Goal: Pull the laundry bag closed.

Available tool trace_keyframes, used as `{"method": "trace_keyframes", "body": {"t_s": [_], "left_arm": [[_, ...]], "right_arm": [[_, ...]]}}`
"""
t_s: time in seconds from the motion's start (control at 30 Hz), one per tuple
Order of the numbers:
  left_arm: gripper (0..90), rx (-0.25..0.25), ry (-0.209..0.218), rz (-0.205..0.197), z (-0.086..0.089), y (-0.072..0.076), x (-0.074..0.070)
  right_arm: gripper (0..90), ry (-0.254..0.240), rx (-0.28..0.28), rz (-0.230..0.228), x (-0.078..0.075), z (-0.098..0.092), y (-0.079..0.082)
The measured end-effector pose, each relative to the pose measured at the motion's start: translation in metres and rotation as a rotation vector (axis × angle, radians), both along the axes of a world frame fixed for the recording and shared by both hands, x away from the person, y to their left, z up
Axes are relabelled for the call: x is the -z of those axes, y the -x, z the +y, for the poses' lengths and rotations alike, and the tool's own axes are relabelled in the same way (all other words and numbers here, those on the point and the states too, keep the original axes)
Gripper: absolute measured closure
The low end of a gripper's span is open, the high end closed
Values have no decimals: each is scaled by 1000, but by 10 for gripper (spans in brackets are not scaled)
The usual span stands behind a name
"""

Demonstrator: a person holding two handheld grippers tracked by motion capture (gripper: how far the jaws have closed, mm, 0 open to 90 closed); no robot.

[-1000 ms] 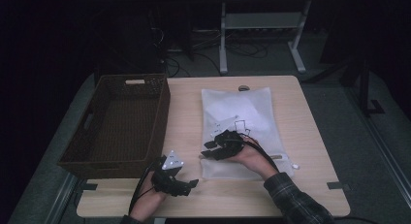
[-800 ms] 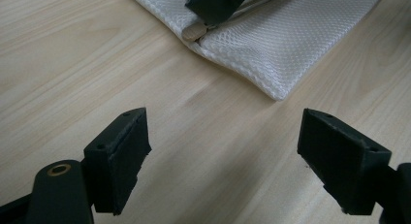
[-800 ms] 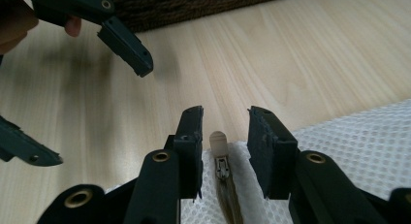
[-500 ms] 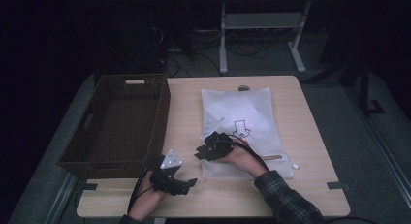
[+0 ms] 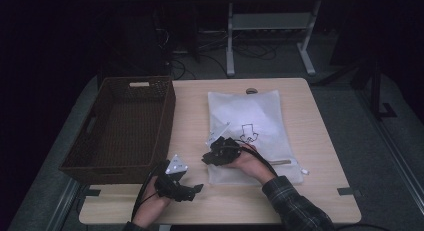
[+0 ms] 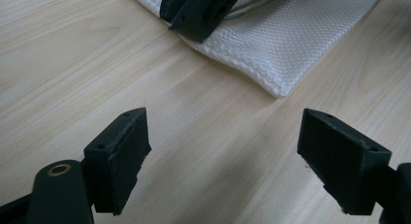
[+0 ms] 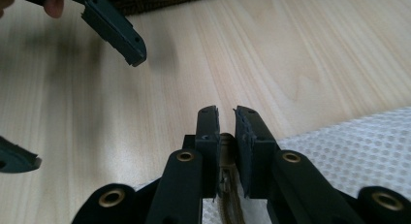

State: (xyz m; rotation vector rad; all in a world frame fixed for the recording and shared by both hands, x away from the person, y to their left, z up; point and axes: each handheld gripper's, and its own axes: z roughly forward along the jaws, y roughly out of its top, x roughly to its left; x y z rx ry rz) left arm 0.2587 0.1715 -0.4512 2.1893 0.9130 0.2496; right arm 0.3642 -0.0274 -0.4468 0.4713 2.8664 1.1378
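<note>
Two hand-held claws work at the near edge of a white mesh bag lying flat on a pale wooden surface. The right claw rests on the bag's near left corner, its jaws having just been closing; they now stand almost together with a thin slit between them, over a tan zipper pull that sits low between them. Whether the pads actually press on the pull cannot be told.

From above, the right claw lies on the bag's left margin, the bag spreading away beyond it and to its right, a black arrow print just past it. The person's hand grips the tool from behind, a plaid sleeve trailing to the surface's near edge.

The left claw hovers over bare wood with its jaws spread wide apart and nothing between them; the bag's corner lies ahead of it, apart from both pads. In the high view the left claw sits just beside and nearer than the right one, close to the surface's front edge. A dark woven basket stands off to its left.
</note>
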Motion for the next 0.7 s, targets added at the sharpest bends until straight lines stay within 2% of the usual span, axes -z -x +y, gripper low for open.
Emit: {"method": "trace_keyframes", "body": {"t_s": [0.17,0.37,0.43,0.53,0.7], "left_arm": [[185,0,-2,0,0,0,0],[185,2,0,1,0,0,0],[185,2,3,1,0,0,0],[185,2,5,2,0,0,0],[185,6,6,7,0,0,0]], "right_arm": [[794,-20,12,-5,-7,-10,1],[781,-22,19,4,-8,-23,4],[727,-14,22,7,-7,-28,5],[654,-40,30,44,-10,-37,3],[593,-14,37,28,-12,-52,2]]}}
